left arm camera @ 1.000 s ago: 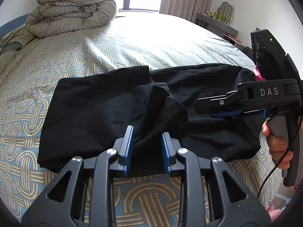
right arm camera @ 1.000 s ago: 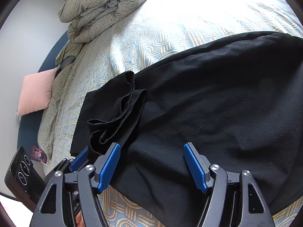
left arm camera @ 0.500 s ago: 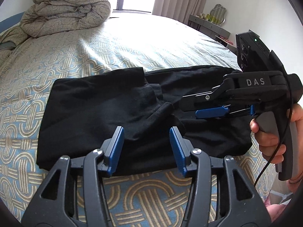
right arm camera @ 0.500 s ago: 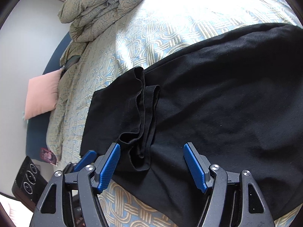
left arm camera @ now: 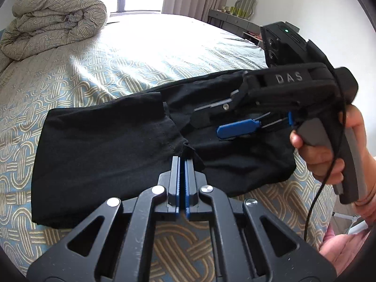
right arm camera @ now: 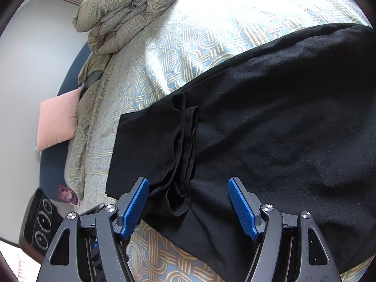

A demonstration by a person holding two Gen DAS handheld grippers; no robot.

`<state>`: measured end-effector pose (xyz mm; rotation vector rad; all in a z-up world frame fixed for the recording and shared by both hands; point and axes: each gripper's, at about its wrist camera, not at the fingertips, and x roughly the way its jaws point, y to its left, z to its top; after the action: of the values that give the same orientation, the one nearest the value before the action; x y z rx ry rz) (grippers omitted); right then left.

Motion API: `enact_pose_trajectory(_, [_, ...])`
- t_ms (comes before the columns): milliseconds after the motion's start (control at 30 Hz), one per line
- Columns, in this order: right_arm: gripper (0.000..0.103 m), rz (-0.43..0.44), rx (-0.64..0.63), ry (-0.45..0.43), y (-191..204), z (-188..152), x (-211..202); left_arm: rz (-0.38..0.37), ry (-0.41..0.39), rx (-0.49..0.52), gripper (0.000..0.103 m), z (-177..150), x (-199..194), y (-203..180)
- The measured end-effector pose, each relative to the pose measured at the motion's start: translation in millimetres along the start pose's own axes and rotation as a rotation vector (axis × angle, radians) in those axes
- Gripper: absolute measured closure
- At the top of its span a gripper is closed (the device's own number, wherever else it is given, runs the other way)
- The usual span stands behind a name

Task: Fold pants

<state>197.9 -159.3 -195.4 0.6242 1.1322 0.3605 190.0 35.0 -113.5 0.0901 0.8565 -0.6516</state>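
Observation:
Black pants (left arm camera: 105, 145) lie folded across the patterned bed, the leg ends doubled over the upper part; they also show in the right wrist view (right arm camera: 270, 129). My left gripper (left arm camera: 182, 162) is shut with nothing between its pads, just above the near edge of the pants by the hem corner (left arm camera: 190, 149). My right gripper (right arm camera: 188, 202) is open and empty, hovering over the near edge of the pants beside the stacked hems (right arm camera: 185, 155). It also shows in the left wrist view (left arm camera: 225, 122), above the right half of the pants.
A rolled duvet (left arm camera: 54, 21) sits at the head of the bed (left arm camera: 164, 47). A pink pillow (right arm camera: 58, 119) lies at the bed's far side. A dresser (left arm camera: 235, 21) stands by the wall. The bed's near edge runs below both grippers.
My left gripper let go of the hem, opened, drew back and then shut empty. The folded leg ends now lie flatter. My right gripper stayed open and lifted a little.

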Motion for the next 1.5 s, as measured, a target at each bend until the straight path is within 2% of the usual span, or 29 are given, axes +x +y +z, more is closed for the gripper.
enact_pose_trajectory(133, [0.027,0.031,0.021,0.003,-2.2,2.9,4.7,0.029,0.041,0.001,0.098,-8.6,10.0,1.9])
enact_pose_trajectory(200, [0.027,0.029,0.024,0.008,0.1,3.8,8.5,0.017,0.048,-0.027,0.097,-8.1,16.7,3.5])
enact_pose_trajectory(333, [0.027,0.051,0.009,0.041,6.2,8.1,17.9,-0.01,0.037,-0.052,0.079,-10.3,16.1,-0.9])
enact_pose_trajectory(467, [0.027,0.064,-0.002,0.074,9.6,14.5,29.6,-0.019,0.039,-0.056,0.078,-13.8,13.7,-3.4])
enact_pose_trajectory(700, [0.026,0.091,0.002,0.088,14.8,13.6,41.9,-0.062,0.032,-0.15,0.073,-13.9,16.7,8.3])
enact_pose_trajectory(933, [0.024,0.195,0.022,0.153,21.4,29.6,70.6,-0.09,0.018,-0.221,0.071,-10.9,21.4,10.4])
enact_pose_trajectory(967, [0.028,0.193,0.01,0.161,25.1,30.6,73.4,-0.09,0.017,-0.224,0.071,-11.1,20.9,11.9])
enact_pose_trajectory(1000, [0.05,0.172,-0.013,0.163,29.9,30.7,75.4,-0.09,0.015,-0.225,0.071,-12.1,18.6,11.9])
enact_pose_trajectory(1033, [0.085,0.12,-0.047,0.166,35.5,30.0,78.3,-0.087,0.013,-0.226,0.071,-12.2,16.5,14.4])
enact_pose_trajectory(1067, [0.096,0.039,-0.088,0.167,40.6,28.5,81.1,-0.082,0.011,-0.228,0.071,-13.4,13.0,15.3])
enact_pose_trajectory(1100, [0.096,-0.019,-0.113,0.153,43.3,26.7,81.7,-0.073,0.007,-0.231,0.07,-14.7,8.7,16.6])
enact_pose_trajectory(1167, [0.097,-0.03,-0.135,0.112,49.6,23.9,75.5,-0.051,-0.013,-0.237,0.061,-18.2,-3.5,20.9])
enact_pose_trajectory(1233, [0.097,-0.05,-0.184,0.041,60.4,22.6,61.1,-0.002,-0.042,-0.25,0.051,-24.6,-19.8,28.0])
enact_pose_trajectory(1267, [0.097,-0.054,-0.206,0.012,66.1,23.1,52.9,0.029,-0.058,-0.258,0.049,-28.3,-28.0,33.2])
enact_pose_trajectory(1333, [0.097,-0.033,-0.239,-0.015,76.5,26.0,38.2,0.118,-0.087,-0.278,0.038,-37.7,-44.6,45.4])
enact_pose_trajectory(1433, [0.097,-0.007,-0.27,-0.034,89.4,33.0,22.0,0.236,-0.107,-0.304,0.029,-51.6,-60.0,63.2])
enact_pose_trajectory(1500, [0.097,0.019,-0.266,-0.036,97.7,40.8,18.0,0.276,-0.093,-0.332,0.028,-59.7,-61.9,75.2])
